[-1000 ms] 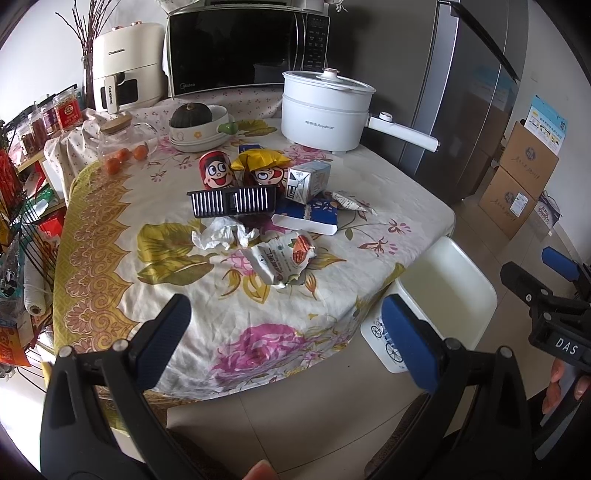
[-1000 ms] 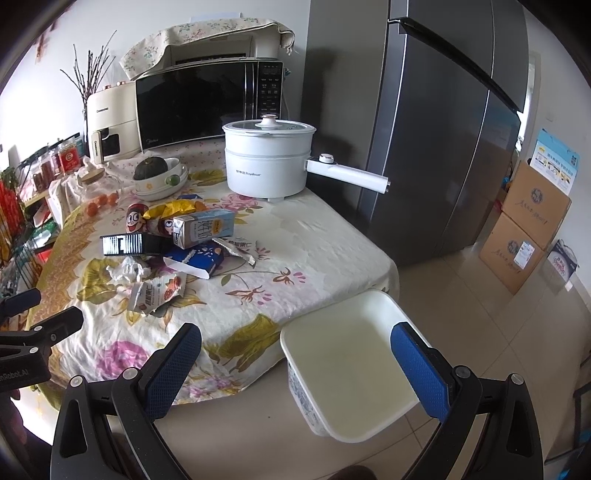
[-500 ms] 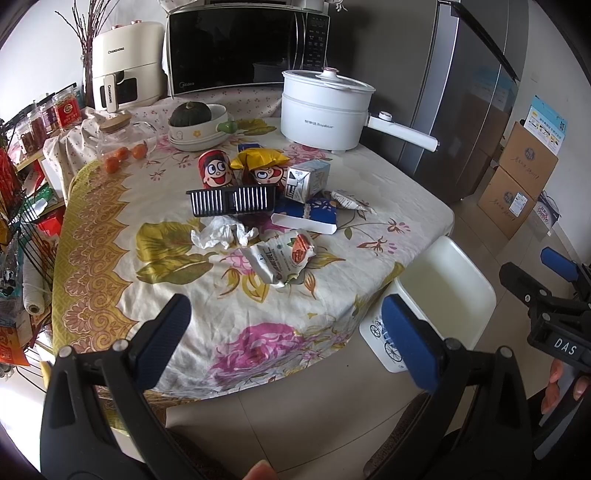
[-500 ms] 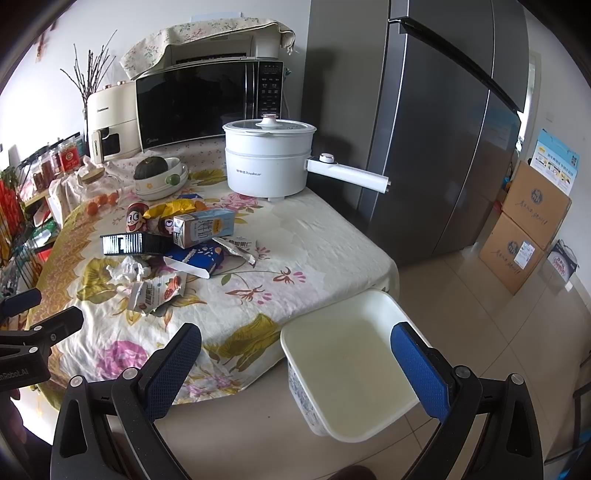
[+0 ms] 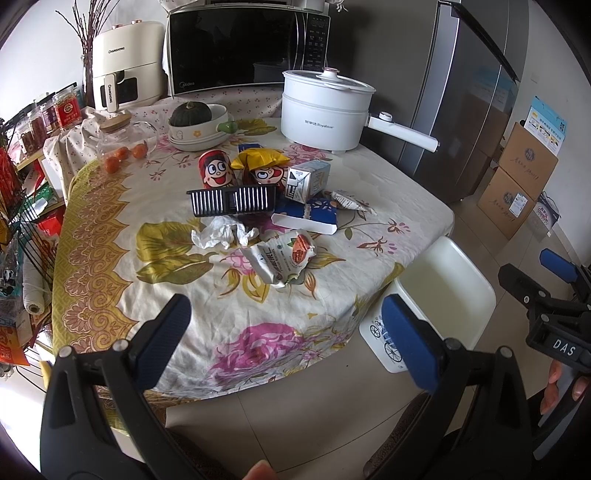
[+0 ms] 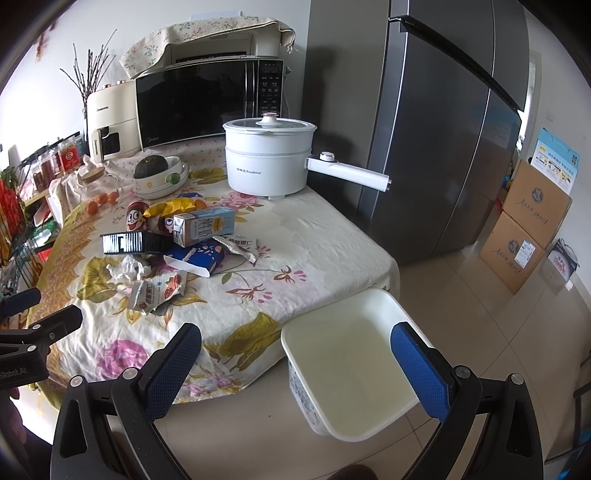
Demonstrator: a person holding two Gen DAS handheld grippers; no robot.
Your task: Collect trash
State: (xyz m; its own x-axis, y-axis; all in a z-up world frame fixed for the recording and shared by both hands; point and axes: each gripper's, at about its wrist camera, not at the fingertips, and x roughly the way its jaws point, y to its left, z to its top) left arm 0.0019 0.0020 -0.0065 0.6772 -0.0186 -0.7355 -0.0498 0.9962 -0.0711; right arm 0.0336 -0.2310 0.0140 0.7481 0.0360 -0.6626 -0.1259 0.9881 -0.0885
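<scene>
Jaws wide on both left gripper (image 5: 286, 332) and right gripper (image 6: 295, 354); wrappers (image 5: 284, 258) centre-frame uncollected; bin (image 6: 347, 373) lower right empty.

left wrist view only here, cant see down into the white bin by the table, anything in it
Observer: No. The right wrist view looks down into the bin, and its floor is bare.
Operator: right jaws open? i only catch the edge of that tool
Observer: Yes. The right gripper has its jaws wide apart with nothing between them.
Operator: whats on top of the microwave, its cut off here
Observer: A flowered cloth is draped over a pale appliance that sits on the microwave.
</scene>
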